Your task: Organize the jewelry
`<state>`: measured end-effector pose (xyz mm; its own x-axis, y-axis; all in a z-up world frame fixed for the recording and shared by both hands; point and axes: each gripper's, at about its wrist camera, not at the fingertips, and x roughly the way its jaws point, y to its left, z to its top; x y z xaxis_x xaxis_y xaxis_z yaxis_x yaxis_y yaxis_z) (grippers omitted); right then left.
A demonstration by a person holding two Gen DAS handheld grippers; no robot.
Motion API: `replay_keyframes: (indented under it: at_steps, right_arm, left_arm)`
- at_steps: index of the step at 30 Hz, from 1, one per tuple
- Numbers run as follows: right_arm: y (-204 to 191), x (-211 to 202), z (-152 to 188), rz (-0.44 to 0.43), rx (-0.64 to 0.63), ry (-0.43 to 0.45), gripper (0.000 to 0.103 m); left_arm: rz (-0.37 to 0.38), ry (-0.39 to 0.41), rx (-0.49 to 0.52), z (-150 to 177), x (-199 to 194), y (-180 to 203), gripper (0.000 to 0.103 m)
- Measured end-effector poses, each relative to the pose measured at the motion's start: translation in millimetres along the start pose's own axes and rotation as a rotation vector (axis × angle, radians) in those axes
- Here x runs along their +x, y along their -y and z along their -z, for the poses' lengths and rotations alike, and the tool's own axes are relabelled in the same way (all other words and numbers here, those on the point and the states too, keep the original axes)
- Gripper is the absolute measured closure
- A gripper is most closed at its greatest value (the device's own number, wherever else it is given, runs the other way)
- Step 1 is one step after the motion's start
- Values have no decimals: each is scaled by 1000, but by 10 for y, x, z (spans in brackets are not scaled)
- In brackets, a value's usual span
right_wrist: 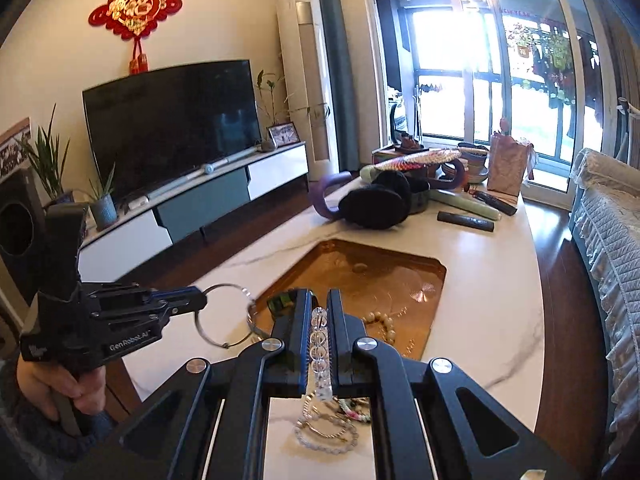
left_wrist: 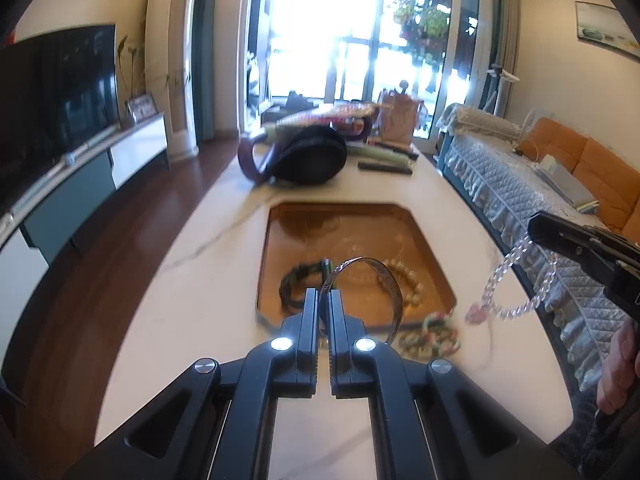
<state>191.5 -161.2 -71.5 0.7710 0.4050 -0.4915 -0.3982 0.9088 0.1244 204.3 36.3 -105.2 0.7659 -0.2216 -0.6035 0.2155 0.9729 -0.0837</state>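
My left gripper [left_wrist: 323,294] is shut on a silver bangle [left_wrist: 384,276] and holds it above the near edge of the amber tray [left_wrist: 280,240]; it also shows in the right wrist view [right_wrist: 202,303] with the bangle [right_wrist: 224,314]. My right gripper [right_wrist: 320,300] is shut on a clear crystal bead bracelet [right_wrist: 320,344], which hangs in the left wrist view [left_wrist: 516,280] right of the tray. In the tray lie a dark bracelet [left_wrist: 300,286] and a pearl bracelet [left_wrist: 410,284]. A loose pile of bracelets [right_wrist: 336,420] lies on the table under my right gripper.
The white marble table [left_wrist: 192,280] carries a black pouch [left_wrist: 308,156], a purple handle, a pink gift bag [left_wrist: 398,120] and dark remotes at the far end. A sofa [left_wrist: 520,184] is to the right, a TV cabinet [left_wrist: 80,184] to the left.
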Motion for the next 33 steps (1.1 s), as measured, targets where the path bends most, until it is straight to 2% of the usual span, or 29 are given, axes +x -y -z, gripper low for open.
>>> replay_keyframes:
  at_steps: [10, 14, 18, 22, 26, 30, 33]
  right_arm:
    - [-99, -268, -485, -12, -4, 122, 96]
    - [2, -125, -516, -21, 24, 122, 96]
    - [173, 155, -444, -17, 52, 81, 96]
    - [424, 529, -315, -5, 87, 16, 96]
    - [677, 934, -201, 0, 125, -41, 96]
    - [869, 1253, -90, 9, 161, -87, 96]
    - [962, 1418, 2, 29, 163, -112, 96]
  left_arm:
    - [48, 134, 19, -506, -304, 270, 99]
    - [61, 141, 24, -643, -215, 351, 99]
    - [76, 138, 24, -707, -20, 414, 99]
    - [123, 100, -20, -705, 352, 364, 99]
    - [145, 6, -59, -633, 886, 306, 99]
    - [153, -107, -120, -475, 1418, 233, 99]
    - [131, -151, -125, -374, 1685, 204, 99]
